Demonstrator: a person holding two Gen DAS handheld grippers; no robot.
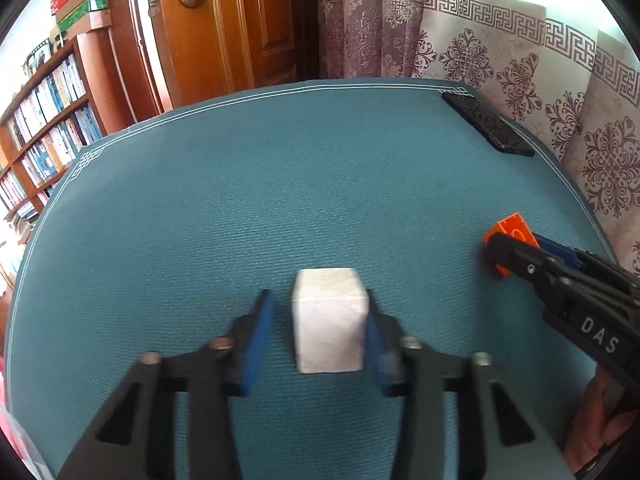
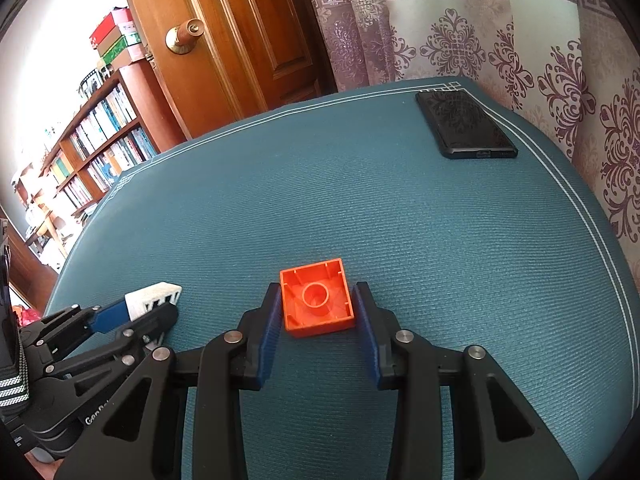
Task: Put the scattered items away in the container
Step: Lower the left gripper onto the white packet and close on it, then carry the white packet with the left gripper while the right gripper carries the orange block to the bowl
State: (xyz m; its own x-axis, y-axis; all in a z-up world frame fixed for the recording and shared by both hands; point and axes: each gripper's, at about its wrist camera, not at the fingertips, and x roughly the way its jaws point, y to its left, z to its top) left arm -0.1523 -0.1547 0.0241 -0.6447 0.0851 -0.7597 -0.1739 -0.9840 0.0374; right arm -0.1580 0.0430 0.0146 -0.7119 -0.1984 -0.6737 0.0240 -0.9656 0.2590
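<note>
two blocks sit on a teal mat [image 2: 400,208] covering the tabletop, both toward its near edge. white block [image 1: 330,320] stands between the blue pads of the left gripper [image 1: 320,334]; jaws are apart, the right pad touching the block's side, the left pad with a gap. orange block [image 2: 317,297], hollow side up with a round tube inside, lies between the fingers of the right gripper [image 2: 316,320], whose jaws are apart on either side of it. black phone [image 2: 464,124] lies flat at the far right corner. beyond the far edge are a wooden door [image 2: 240,40], a patterned curtain [image 2: 480,32] and a bookshelf [image 2: 100,140].
</note>
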